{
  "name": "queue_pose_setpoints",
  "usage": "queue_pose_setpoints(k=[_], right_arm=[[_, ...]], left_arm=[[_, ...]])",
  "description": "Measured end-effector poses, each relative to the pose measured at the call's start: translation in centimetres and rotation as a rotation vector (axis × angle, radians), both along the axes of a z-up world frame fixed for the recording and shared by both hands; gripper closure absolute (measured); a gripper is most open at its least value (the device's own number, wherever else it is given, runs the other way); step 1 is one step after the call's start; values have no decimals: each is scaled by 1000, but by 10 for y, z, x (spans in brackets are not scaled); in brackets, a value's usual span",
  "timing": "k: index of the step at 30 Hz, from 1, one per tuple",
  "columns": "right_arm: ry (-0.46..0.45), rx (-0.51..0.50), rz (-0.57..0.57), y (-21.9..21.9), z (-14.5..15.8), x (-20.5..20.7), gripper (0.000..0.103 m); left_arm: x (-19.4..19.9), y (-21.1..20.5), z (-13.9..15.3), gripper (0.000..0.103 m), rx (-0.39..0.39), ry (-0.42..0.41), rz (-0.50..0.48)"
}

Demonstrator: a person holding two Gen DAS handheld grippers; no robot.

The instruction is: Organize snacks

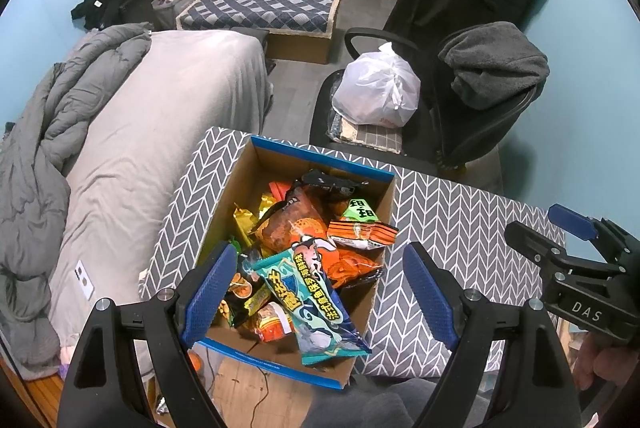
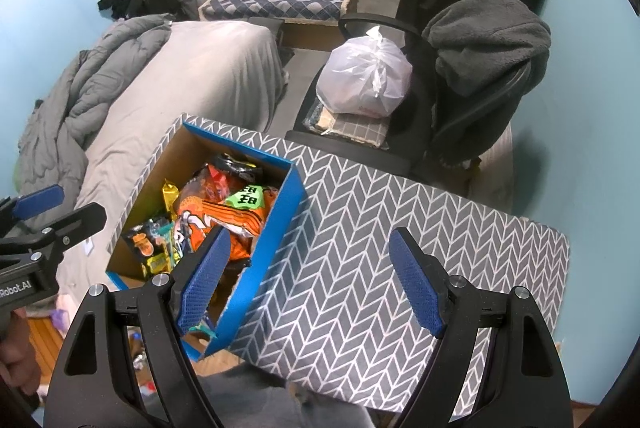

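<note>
A blue-rimmed cardboard box full of snack bags stands on the left part of a table with a grey chevron cloth. A teal snack bag lies on top at the near side, orange bags behind it. My left gripper is open and empty, above the box's near end. My right gripper is open and empty, above the table just right of the box. Each gripper shows at the edge of the other's view: the right and the left.
A bed with grey bedding lies left of the table. An office chair with a white plastic bag and dark clothes stands behind the table. The cloth right of the box bears nothing.
</note>
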State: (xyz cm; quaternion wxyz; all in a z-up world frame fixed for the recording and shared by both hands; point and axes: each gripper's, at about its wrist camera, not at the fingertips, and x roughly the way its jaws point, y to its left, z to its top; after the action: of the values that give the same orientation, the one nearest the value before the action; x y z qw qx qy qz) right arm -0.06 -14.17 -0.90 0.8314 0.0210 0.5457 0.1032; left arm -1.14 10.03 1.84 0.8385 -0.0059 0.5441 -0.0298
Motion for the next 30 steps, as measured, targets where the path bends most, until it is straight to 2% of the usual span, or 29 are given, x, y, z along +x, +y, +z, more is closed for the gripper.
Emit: queue_pose_setpoints(k=[11, 30], right_arm=[[-1, 8, 1, -7, 1, -6, 22], [3, 12, -1, -10, 0, -8, 22]], left_arm=[[-5, -4, -2, 17, 18, 42, 42], [-4, -15, -1, 17, 39, 35, 14]])
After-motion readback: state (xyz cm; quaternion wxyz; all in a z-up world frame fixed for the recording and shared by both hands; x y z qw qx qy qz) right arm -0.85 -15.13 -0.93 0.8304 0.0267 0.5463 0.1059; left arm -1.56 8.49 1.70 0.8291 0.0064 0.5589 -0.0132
